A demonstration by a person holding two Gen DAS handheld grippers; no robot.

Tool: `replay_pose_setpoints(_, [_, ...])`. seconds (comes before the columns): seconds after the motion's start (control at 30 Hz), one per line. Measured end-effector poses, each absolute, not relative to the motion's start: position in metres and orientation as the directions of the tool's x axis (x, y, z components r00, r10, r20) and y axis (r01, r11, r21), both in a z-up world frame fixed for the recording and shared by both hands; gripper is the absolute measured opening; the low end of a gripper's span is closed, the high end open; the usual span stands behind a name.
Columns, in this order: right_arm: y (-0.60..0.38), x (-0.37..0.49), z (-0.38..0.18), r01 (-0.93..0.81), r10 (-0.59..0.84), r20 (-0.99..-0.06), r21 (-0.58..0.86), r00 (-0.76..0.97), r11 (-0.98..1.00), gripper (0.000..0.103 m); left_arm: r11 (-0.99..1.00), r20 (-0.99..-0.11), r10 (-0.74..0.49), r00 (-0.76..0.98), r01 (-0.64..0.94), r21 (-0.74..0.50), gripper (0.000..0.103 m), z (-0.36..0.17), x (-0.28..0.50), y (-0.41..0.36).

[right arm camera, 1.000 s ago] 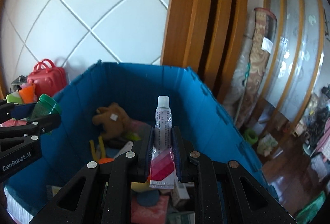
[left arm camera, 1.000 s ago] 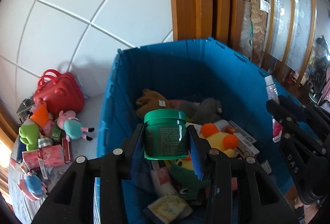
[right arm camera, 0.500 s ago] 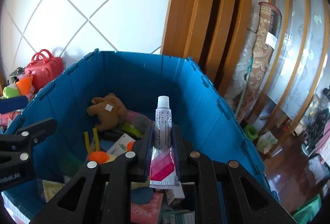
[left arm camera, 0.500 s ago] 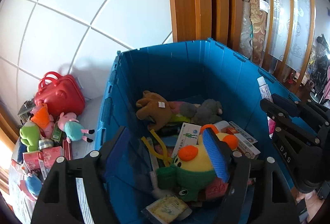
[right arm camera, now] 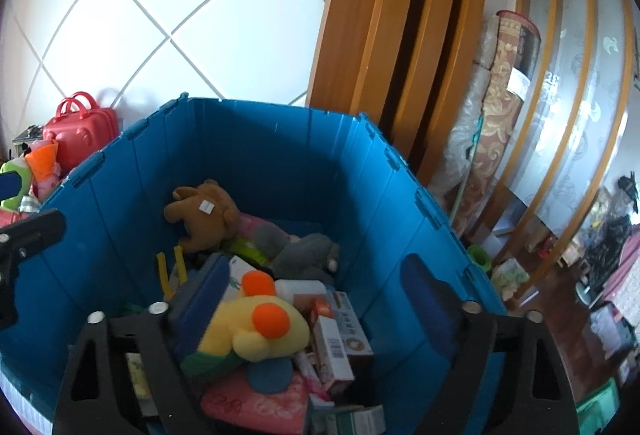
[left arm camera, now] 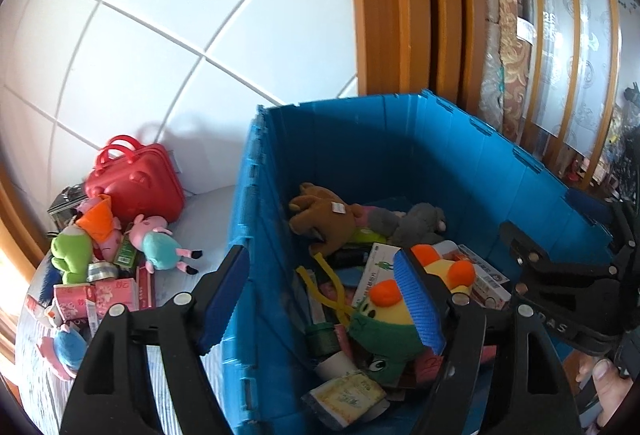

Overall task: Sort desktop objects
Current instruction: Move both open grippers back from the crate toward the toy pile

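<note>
Grippers over blue bin: left gripper wide and empty; right gripper jaws opening, nothing between them, above yellow plush.

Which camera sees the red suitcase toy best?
The left wrist view: the red suitcase shows whole there, handles up, beside the blue bin. The right wrist view catches it only small at the far left edge, behind the bin's corner.
</note>
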State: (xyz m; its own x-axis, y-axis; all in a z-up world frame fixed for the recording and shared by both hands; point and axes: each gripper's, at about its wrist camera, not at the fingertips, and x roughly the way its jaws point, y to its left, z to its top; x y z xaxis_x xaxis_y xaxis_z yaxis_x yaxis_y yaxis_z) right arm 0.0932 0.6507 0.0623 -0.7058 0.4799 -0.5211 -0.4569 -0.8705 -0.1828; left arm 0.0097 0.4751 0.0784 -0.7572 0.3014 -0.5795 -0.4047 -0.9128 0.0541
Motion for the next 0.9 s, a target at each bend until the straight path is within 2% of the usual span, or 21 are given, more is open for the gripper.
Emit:
replay_pose_setpoints(0.07, [0.647,0.096,0.066,-0.463,0.485,-0.506,-0.18,-0.713,-0.868,0.103,-0.92,-0.565,0.291,-0.772,-0.387,0.054,0.079,0.081,0.012,0.467])
replay_pose_setpoints(0.4, [0.605,0.102,0.086,-0.414,0.431,-0.431,-0.137,-0.793,-0.9,0.103,-0.951,-0.508,0.243,-0.826,-0.307,0.045,0.08,0.084,0.017,0.414])
replay_pose_setpoints(0.67, [0.545,0.096,0.11,-0.307,0.324,-0.339,-0.105,-0.883,-0.946,0.103,-0.973,-0.523,0.181,-0.833,-0.228,0.026,0.08,0.071,0.007,0.356])
replay_pose_setpoints(0.9, [0.478,0.067,0.113,-0.181,0.21,-0.329,-0.117,-0.921,-0.976,0.103,-0.996,-0.563,0.086,-0.822,-0.091,-0.019,0.08,0.051,-0.011,0.273])
